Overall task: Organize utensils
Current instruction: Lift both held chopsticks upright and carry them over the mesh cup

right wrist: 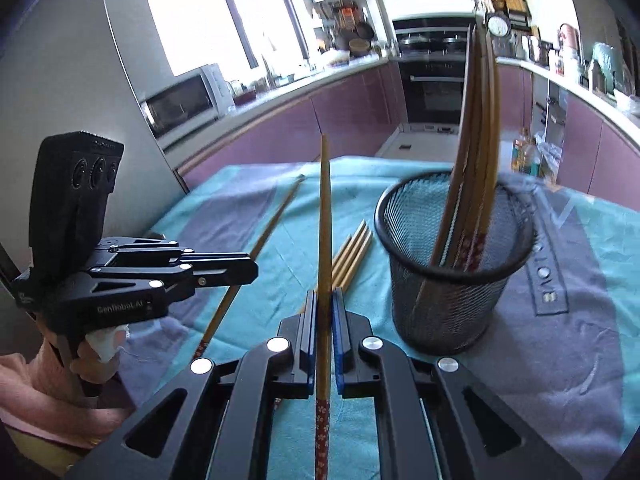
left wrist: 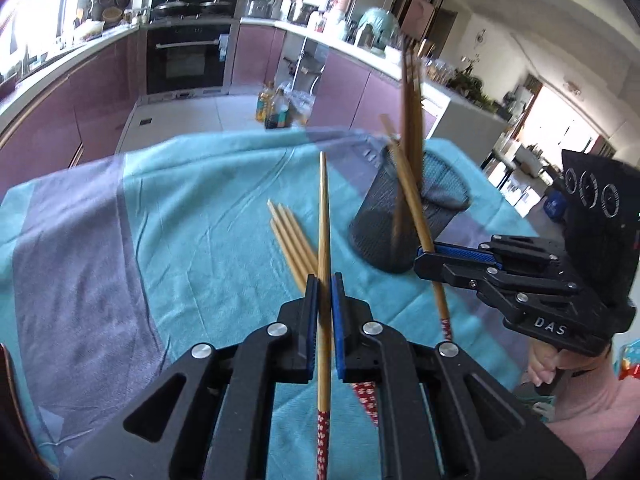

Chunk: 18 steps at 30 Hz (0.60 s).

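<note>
My left gripper (left wrist: pixel 324 280) is shut on a wooden chopstick (left wrist: pixel 325 216) with a red patterned end, held above the cloth. My right gripper (right wrist: pixel 324 298) is shut on another such chopstick (right wrist: pixel 325 208); it shows in the left wrist view (left wrist: pixel 426 254) beside the black mesh cup (left wrist: pixel 404 216). The left gripper shows in the right wrist view (right wrist: pixel 250 266). The mesh cup (right wrist: pixel 448 280) stands upright to the right and holds several chopsticks (right wrist: pixel 476 152). Several loose chopsticks (left wrist: pixel 290 240) lie on the cloth between the grippers and the cup, and also show in the right wrist view (right wrist: pixel 354 254).
A teal and grey cloth (left wrist: pixel 180 220) covers the table. Beyond its far edge are purple kitchen cabinets (left wrist: pixel 100 92), an oven (left wrist: pixel 186 56) and bottles on the floor (left wrist: pixel 274 108). A microwave (right wrist: pixel 184 100) sits on the counter at left.
</note>
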### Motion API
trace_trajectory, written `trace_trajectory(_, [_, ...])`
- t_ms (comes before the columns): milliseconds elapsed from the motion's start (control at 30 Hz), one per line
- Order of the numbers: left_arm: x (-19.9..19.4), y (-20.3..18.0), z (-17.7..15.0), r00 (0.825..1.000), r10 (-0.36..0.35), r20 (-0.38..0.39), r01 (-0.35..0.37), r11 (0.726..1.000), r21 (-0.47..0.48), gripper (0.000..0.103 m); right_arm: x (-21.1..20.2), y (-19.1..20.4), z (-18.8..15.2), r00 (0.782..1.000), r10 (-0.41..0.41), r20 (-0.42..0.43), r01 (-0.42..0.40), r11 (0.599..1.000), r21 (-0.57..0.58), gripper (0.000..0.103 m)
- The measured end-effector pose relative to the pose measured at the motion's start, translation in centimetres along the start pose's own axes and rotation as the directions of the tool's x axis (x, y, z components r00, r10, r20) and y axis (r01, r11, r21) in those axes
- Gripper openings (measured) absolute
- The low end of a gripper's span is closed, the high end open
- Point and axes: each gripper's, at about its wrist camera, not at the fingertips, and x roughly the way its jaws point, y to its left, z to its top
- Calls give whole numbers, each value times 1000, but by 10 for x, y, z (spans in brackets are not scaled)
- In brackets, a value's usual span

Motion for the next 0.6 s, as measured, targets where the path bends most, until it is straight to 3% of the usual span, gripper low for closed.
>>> trace_trajectory(333, [-56,-9,30,986,-85,143,84,996,14,7,-49,-13,16,989,-34,147,31,999,28,6])
trace_trajectory(600, [-77,-22,61,959,-149,240,148,989,23,7,-71,-18,40,972,-67,224,65,998,19,6])
